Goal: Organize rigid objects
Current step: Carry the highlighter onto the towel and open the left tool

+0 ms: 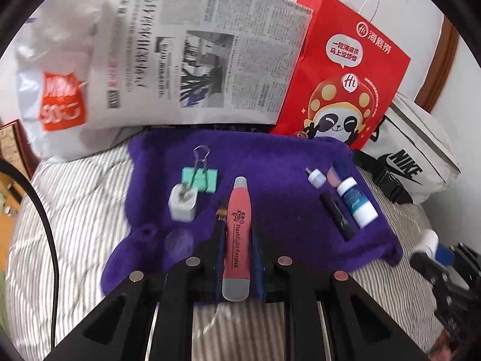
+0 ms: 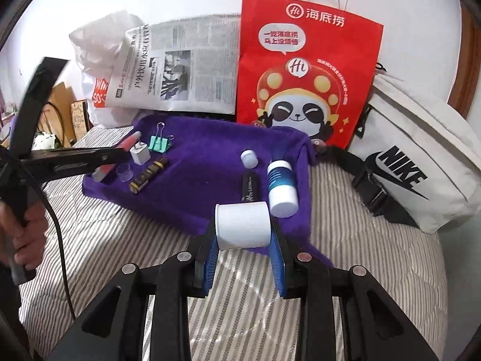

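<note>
L gripper [image 1: 237, 228] is clamping the pink flashlight earpick [image 1: 237, 237] lengthwise between its blue pads, jaws nearly closed on it, tip pointing fwd over the purple cloth [image 1: 270, 156]. Just ahead and to its left, a white charger cube [image 1: 182, 203] is sitting on the cloth w/ a green binder clip [image 1: 200, 179] right behind it. A clear little cup [image 1: 179, 242] is lying close by the L finger. Ahead to the right, a small white cap [image 1: 316, 178], a black tube [image 1: 337, 215] and a white bottle w/ blue label [image 1: 356, 203] are lying together, tube and bottle side by side.

R gripper [image 2: 244, 237] is gripping a white cylinder [image 2: 242, 225] crosswise, jaws about half open w/ pads pressing both ends, hovering at the near edge of the cloth over the striped bedding [image 2: 120, 240]. Just ahead of it, the bottle and black tube are lying on the cloth. Far ahead-left, a dark bar w/ gold print [image 2: 148, 174] is lying near the charger.

Beyond the cloth, a newspaper [image 2: 180, 66], a red panda bag [image 2: 303, 72] and a white Nike bag [image 2: 421, 162] are leaning at the back.
</note>
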{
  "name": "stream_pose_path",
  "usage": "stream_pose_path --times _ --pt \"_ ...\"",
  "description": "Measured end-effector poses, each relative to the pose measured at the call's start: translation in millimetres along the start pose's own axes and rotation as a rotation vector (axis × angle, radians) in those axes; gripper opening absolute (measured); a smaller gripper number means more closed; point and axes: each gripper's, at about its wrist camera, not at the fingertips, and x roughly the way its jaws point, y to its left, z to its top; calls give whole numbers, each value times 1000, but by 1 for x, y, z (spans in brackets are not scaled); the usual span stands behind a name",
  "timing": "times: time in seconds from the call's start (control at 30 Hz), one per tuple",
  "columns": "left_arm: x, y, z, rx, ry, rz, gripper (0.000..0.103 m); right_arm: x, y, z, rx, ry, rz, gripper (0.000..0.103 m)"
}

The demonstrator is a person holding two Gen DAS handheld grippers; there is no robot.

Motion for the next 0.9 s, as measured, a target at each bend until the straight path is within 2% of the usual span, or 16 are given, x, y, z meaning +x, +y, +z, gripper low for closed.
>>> stream_pose_path --times 0.2,0.3,0.47,0.7,0.9 --pt "41 -7 19 -8 38 12 16 6 -11 -6 12 33 -30 31" --pt "58 -12 24 -18 62 -9 16 9 -21 -11 46 50 -30 31" --pt "82 -23 29 12 93 16 16 16 -32 -19 76 80 -30 31" --pt "106 -36 29 57 133 97 16 20 -34 -22 68 97 -39 31" --pt "107 -43 25 99 136 137 17 20 -30 -20 57 99 -22 31"
